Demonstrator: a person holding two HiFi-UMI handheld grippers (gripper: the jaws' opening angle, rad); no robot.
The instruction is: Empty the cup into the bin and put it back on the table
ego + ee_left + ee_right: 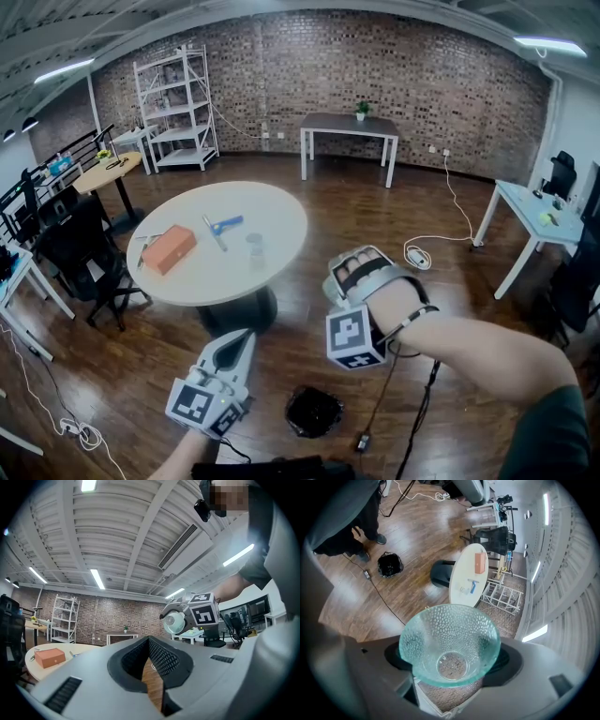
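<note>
Counter (272, 211): round and white, centre left. An orange box (169, 248) sits near its left edge, with a blue tool (225, 225) and a small clear jar (255, 248) toward the middle. The right side is bare, which gives room to set the cup down.
Left tongs (242, 339): tips are together with nothing between them. They are held low and roughly level, off the counter's near edge, and are judged idle, clear of the working hand.
Bin (314, 412): black, on the floor off the counter's near edge, close to the person for tipping.
Right tongs (361, 267): jaws are set wide and pressed on the cup's sides.
Cup (449, 641): clear dimpled glass, held in the air off the counter's near right edge and not over the bin. No contents are visible, so emptying is judged done.
Right arm: the forearm enters from the lower right, and the tongs slope downward toward the counter.
</note>
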